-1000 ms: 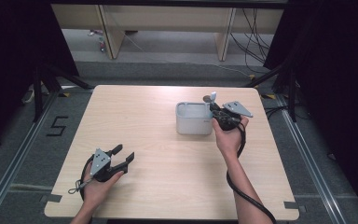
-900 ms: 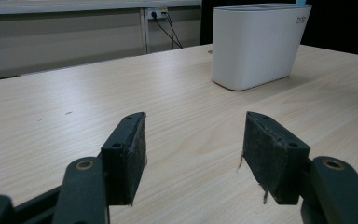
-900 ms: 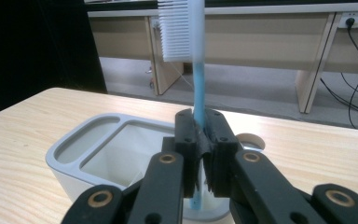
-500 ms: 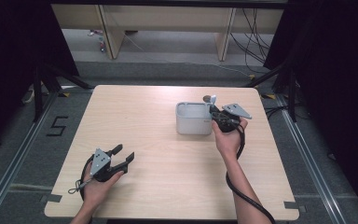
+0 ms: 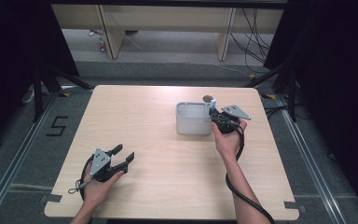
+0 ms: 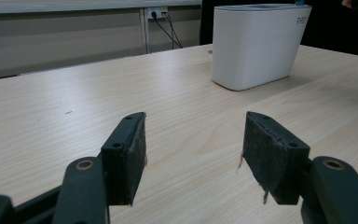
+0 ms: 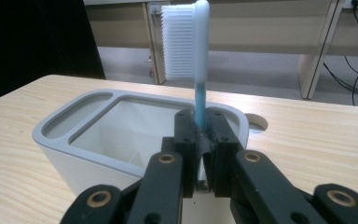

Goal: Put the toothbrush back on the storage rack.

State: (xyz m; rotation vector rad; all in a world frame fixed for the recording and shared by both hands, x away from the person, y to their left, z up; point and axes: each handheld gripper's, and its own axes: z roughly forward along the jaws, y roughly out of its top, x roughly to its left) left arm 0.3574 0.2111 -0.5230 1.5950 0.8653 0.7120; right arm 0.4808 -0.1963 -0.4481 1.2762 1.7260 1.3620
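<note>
1. Light wooden table, rectangular, with rounded far corners and a round hole near its far edge.
2. White, grey-rimmed holder standing upright on the table, right of centre, just before the hole.

Left gripper rests low near the table's front-left, held in the left hand, jaws spread wide, nothing between them. Right gripper raised farther back in the right hand, forearm extended, jaws clamped tight.
</note>
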